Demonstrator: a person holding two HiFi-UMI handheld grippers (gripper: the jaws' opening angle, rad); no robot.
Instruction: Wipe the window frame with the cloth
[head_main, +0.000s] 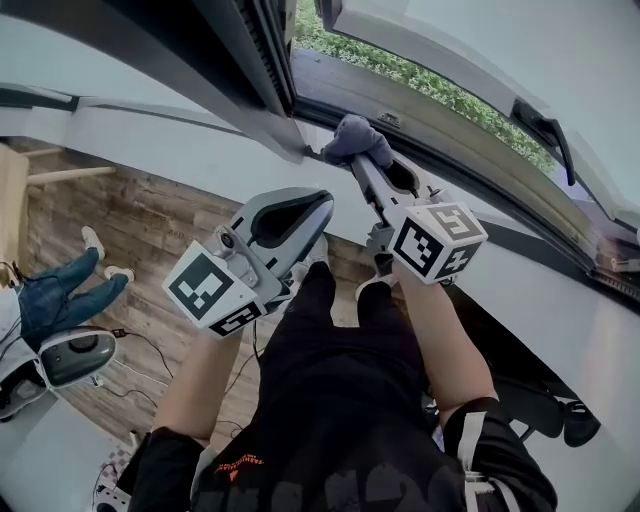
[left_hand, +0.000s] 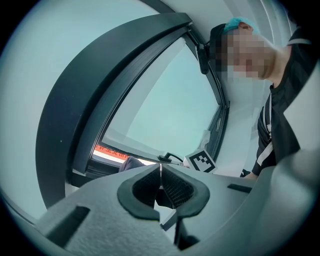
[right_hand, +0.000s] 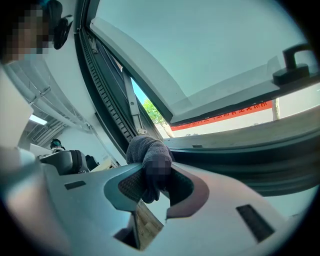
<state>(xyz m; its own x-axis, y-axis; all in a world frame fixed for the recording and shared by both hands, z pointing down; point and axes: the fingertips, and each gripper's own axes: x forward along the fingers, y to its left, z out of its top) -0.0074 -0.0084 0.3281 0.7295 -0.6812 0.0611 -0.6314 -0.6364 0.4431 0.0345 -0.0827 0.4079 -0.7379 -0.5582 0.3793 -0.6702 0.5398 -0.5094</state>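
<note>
Right gripper (right_hand: 154, 175) has the cloth (right_hand: 149, 152) pinched between its jaws. The grey wad fills the gap between the pads, and most of it bulges out past the tips, with a bit hanging down below them. From the head view, that bunched end of the cloth (head_main: 352, 138) sits right at the front of the right gripper (head_main: 372, 168) and is pressed into the corner of the window frame (head_main: 245, 70), where the dark upright meets the bottom rail.

Left gripper (left_hand: 160, 172) is squeezed closed: tips touching, nothing between the pads, only a small gap further back. It hangs off to the left of the other one, and its tips (head_main: 322, 203) don't touch the frame. Looking along its jaws, the cloth (left_hand: 131, 163) is ahead and slightly left of the tips, well clear of them.
</note>
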